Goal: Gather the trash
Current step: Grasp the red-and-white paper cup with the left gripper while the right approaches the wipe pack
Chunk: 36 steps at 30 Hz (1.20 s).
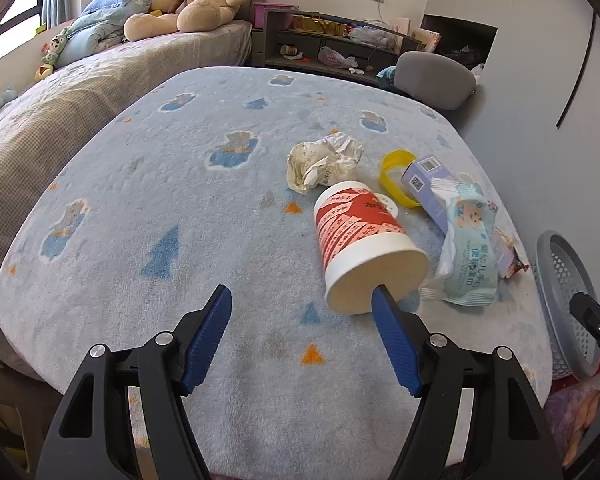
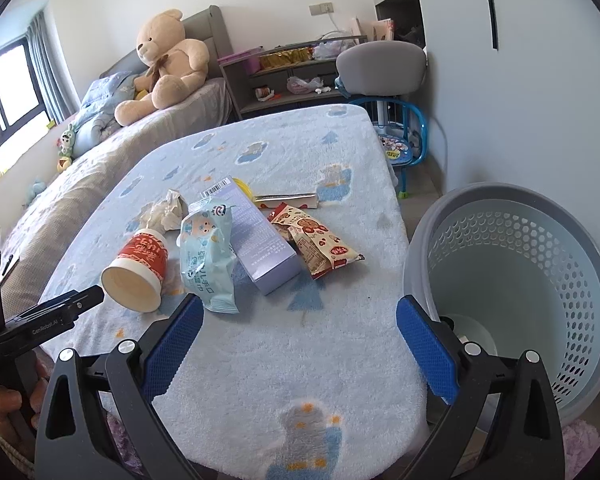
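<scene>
oddly, both grippers, left gripper and right gripper, gape empty (snack wrapper half-hidden).

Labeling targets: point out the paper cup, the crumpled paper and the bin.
paper cup (image 1: 360, 232): left wrist view, red printed side wall.
crumpled paper (image 1: 324, 162): left wrist view, middle of the wad.
bin (image 2: 540, 248): right wrist view, perforated inner wall.

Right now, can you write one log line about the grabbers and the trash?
left gripper: open, by paper cup mouth | right gripper: open, empty | trash on blanket | basket: empty
</scene>
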Each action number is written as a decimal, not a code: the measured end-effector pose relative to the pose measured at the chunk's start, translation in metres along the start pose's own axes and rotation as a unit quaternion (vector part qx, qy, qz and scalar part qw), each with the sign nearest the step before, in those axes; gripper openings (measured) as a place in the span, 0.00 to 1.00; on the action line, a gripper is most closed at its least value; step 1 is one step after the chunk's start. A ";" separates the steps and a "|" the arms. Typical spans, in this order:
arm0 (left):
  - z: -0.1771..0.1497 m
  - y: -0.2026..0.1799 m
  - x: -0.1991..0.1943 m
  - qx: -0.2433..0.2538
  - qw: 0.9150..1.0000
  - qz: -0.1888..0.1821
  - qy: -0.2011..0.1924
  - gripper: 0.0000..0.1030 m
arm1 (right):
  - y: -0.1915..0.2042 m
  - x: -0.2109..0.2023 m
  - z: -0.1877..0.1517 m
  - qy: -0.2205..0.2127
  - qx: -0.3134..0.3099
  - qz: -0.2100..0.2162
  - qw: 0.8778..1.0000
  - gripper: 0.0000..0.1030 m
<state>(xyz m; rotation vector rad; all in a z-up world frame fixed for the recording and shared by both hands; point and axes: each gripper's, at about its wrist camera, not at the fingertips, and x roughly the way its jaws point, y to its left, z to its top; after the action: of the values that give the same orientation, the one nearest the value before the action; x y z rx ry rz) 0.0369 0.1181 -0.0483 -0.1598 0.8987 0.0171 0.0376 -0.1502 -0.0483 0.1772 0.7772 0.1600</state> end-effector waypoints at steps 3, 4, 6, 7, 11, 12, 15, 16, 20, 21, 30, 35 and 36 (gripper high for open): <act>0.005 -0.010 -0.005 0.000 1.000 -0.019 -0.007 0.70 | 0.000 0.000 0.000 0.000 0.000 0.000 1.000 0.92; 0.007 -0.013 -0.005 0.000 1.000 -0.022 -0.008 0.70 | 0.000 -0.001 0.000 -0.001 0.000 0.001 1.000 0.92; 0.010 -0.021 -0.004 0.002 1.000 -0.030 -0.010 0.70 | 0.001 -0.005 0.000 -0.003 -0.001 0.000 1.000 0.92; 0.012 -0.024 -0.002 0.004 0.999 -0.032 -0.010 0.70 | 0.001 -0.007 0.000 -0.004 -0.001 0.000 1.000 0.92; 0.015 -0.036 0.009 0.007 1.000 -0.030 -0.002 0.75 | 0.001 -0.011 -0.002 -0.007 0.001 -0.002 1.000 0.92; 0.016 -0.036 0.012 0.003 1.000 -0.027 0.001 0.76 | 0.000 -0.012 -0.003 -0.006 0.002 -0.002 1.000 0.92; 0.019 -0.038 0.021 -0.006 1.000 -0.024 0.002 0.77 | 0.000 -0.012 -0.004 -0.004 0.003 -0.003 1.000 0.92; 0.019 -0.039 0.025 -0.005 1.000 -0.018 0.004 0.77 | 0.000 -0.012 -0.004 -0.004 0.003 -0.004 1.000 0.92; 0.022 -0.038 0.041 -0.009 1.000 -0.013 0.017 0.77 | 0.002 -0.009 -0.004 0.000 0.001 -0.004 1.000 0.92; 0.022 -0.038 0.043 -0.009 1.000 -0.013 0.017 0.77 | 0.003 -0.008 -0.004 0.002 0.000 -0.004 1.000 0.92; 0.021 -0.039 0.053 -0.008 1.000 -0.010 0.019 0.77 | 0.001 0.002 -0.006 0.009 0.004 0.006 1.000 0.92; 0.021 -0.036 0.054 -0.017 0.999 -0.025 0.017 0.77 | 0.003 0.012 -0.006 0.024 0.005 0.009 1.000 0.92; 0.021 -0.034 0.054 -0.018 0.999 -0.025 0.015 0.77 | 0.004 0.013 -0.005 0.025 0.004 0.011 1.000 0.92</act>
<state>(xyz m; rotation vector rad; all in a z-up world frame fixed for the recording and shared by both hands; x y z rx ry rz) 0.0901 0.0844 -0.0728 -0.2173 0.9236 -0.0158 0.0423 -0.1429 -0.0597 0.1900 0.8265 0.1816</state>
